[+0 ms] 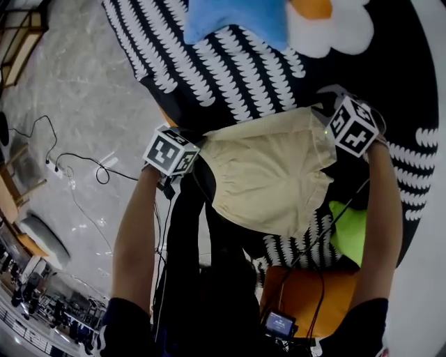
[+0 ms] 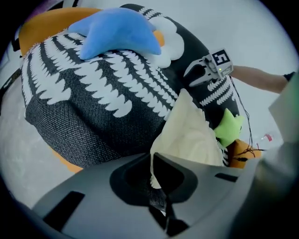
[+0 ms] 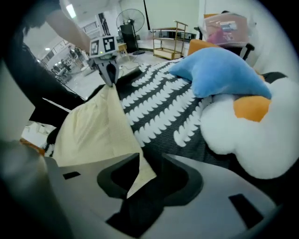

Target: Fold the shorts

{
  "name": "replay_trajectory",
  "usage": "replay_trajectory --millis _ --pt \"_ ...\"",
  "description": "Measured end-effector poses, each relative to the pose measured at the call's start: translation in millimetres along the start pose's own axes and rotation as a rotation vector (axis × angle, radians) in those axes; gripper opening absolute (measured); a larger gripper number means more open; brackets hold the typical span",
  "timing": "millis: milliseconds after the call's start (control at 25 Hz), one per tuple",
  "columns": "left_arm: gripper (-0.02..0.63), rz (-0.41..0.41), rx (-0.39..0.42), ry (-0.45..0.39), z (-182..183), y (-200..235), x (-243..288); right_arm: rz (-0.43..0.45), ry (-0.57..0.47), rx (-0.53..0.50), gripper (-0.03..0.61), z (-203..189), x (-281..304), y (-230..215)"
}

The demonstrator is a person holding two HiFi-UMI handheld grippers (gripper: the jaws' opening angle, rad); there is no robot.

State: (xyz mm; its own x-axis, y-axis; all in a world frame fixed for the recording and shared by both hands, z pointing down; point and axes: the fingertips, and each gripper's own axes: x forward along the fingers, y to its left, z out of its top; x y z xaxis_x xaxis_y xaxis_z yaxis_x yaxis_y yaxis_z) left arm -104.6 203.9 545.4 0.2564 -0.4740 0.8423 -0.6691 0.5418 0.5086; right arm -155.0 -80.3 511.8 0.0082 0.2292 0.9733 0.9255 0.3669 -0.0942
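Cream shorts (image 1: 268, 174) hang spread between my two grippers above a black cushion with white leaf marks (image 1: 230, 77). My left gripper (image 1: 198, 150) is shut on the shorts' left corner; in the left gripper view the cloth (image 2: 194, 135) is pinched between the closed jaws (image 2: 156, 175). My right gripper (image 1: 324, 120) is at the shorts' right corner. In the right gripper view its jaws (image 3: 147, 179) stand apart, and a pointed corner of the shorts (image 3: 93, 130) lies between them against the left jaw.
A blue pillow (image 1: 237, 17) and a white flower pillow with an orange centre (image 1: 327, 24) lie at the far end of the cushion. A lime green cloth (image 1: 348, 230) and an orange seat (image 1: 306, 293) are below the right arm. Cables (image 1: 77, 167) run over the floor at the left.
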Motion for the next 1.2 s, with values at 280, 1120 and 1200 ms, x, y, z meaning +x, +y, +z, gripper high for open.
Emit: replay_trajectory --millis 280,1120,1200 --pt "0.020 0.022 0.065 0.010 -1 19 -5 0.104 0.246 -0.241 0.185 -17 40 38" --pt "0.014 -0.062 0.182 -0.081 -3 -14 -40 -0.057 0.162 -0.095 0.029 14 -30 17" --pt "0.014 -0.077 0.207 -0.080 -3 -22 -49 -0.075 0.173 -0.117 0.029 13 -39 25"
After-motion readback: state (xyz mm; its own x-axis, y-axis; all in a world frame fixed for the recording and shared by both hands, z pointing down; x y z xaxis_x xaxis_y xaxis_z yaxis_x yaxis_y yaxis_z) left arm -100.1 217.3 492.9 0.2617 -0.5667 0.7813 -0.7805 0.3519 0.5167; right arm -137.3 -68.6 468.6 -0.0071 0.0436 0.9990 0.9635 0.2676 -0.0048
